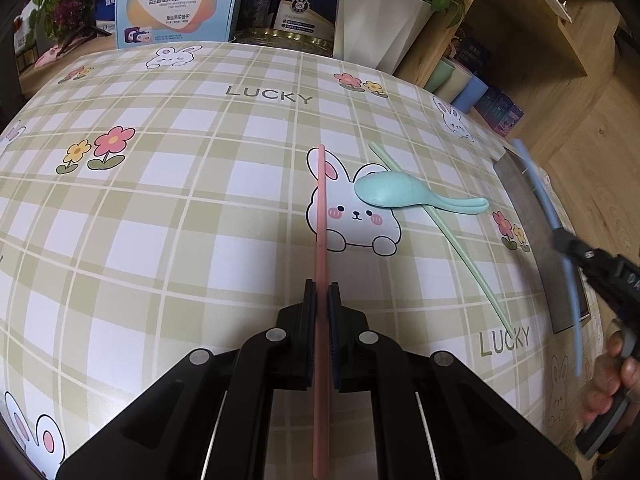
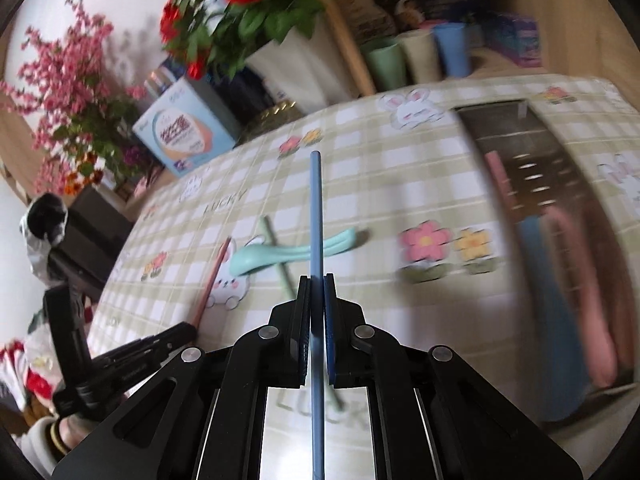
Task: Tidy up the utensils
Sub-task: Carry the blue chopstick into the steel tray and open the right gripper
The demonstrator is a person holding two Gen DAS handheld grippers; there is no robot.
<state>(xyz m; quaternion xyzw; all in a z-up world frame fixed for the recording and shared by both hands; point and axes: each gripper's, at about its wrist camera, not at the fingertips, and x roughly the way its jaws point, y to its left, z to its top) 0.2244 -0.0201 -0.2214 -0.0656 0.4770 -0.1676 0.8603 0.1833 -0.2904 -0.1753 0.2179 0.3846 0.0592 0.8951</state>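
Observation:
My left gripper (image 1: 322, 294) is shut on a pink chopstick (image 1: 322, 216) that points away over the checked tablecloth; both also show in the right wrist view, gripper (image 2: 188, 330) and chopstick (image 2: 216, 276). My right gripper (image 2: 317, 284) is shut on a blue chopstick (image 2: 316, 208), held above the cloth; in the left wrist view it (image 1: 560, 240) grips the blue chopstick (image 1: 540, 184) over the metal tray (image 1: 532, 216). A teal spoon (image 1: 392, 192) lies bowl-down across a green chopstick (image 1: 464, 252). The tray (image 2: 520, 136) holds pink and blue utensils (image 2: 560, 280), blurred.
A white flower pot (image 1: 376, 20), printed boxes (image 1: 176, 4) and a gold tin stand along the table's far edge. Pastel cups (image 1: 460, 80) sit on a wooden shelf beyond the table. The tablecloth (image 1: 160, 200) covers the table, with the tray at its right edge.

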